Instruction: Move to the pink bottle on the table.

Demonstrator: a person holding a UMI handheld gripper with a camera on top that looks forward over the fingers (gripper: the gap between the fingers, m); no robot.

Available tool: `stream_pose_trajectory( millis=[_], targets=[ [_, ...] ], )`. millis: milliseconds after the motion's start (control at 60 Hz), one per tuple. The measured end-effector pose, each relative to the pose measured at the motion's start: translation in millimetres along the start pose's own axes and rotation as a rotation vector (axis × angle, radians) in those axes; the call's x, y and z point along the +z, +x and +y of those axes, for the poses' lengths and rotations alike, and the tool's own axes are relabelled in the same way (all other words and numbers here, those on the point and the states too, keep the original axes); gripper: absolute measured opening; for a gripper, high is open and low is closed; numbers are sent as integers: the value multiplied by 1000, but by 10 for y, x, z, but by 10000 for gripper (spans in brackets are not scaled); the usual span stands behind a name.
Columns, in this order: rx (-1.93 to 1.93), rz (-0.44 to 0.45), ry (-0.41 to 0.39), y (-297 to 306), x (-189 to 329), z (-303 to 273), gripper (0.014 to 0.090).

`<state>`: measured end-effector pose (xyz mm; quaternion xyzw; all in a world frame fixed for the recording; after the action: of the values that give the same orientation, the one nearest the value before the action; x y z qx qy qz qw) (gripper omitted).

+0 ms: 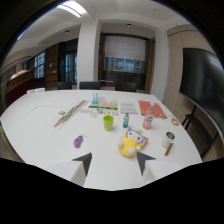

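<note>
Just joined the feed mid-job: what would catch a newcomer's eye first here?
The yellow plush toy lies just ahead of the open gripper, nearer its right side. Beyond it stands the pink bottle, with a small blue bottle and a green cup to its left. A purple toy lies further left.

Room evenly bright. Ceiling strip light (74,8) at 11 o'clock blown out, glaring. Window (123,62) at 12 o'clock dim, blind half down. Table (45,130) white, slightly washed, soft faint shadows under small things. Strong fisheye: pillar and walls bow outward, black vignette rings the view, heaviest at 6 o'clock. Overall soft, fine detail smeared. Fingers (84,163) dark, apart, edges soft.
</note>
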<state>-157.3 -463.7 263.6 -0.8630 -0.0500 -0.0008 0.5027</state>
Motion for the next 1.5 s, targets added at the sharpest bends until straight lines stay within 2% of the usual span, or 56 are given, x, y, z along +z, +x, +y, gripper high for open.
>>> stream_pose_trajectory(
  millis=[200,217,233,250,433,567,583,600,850,1067,1217,1500],
  targets=[
    [12,41,-32,423,-59,261,857],
    [11,49,-36,481,-56,286,809],
    [10,56,-39,539,-52,307,809],
    [9,64,-41,600,-46,325,858],
    [6,126,-65,1304,174,414,858],
    [28,137,-55,1774,668,229,856],
    [28,138,-50,1804,732,172,813],
    [28,138,-46,1839,835,126,858],
    [5,84,-2,2354,2267,-570,855],
    [14,51,-58,2567,3294,-713,852],
    [25,46,-98,2699,3666,-640,851],
    [35,25,-146,2740,3910,-549,854]
  ],
)
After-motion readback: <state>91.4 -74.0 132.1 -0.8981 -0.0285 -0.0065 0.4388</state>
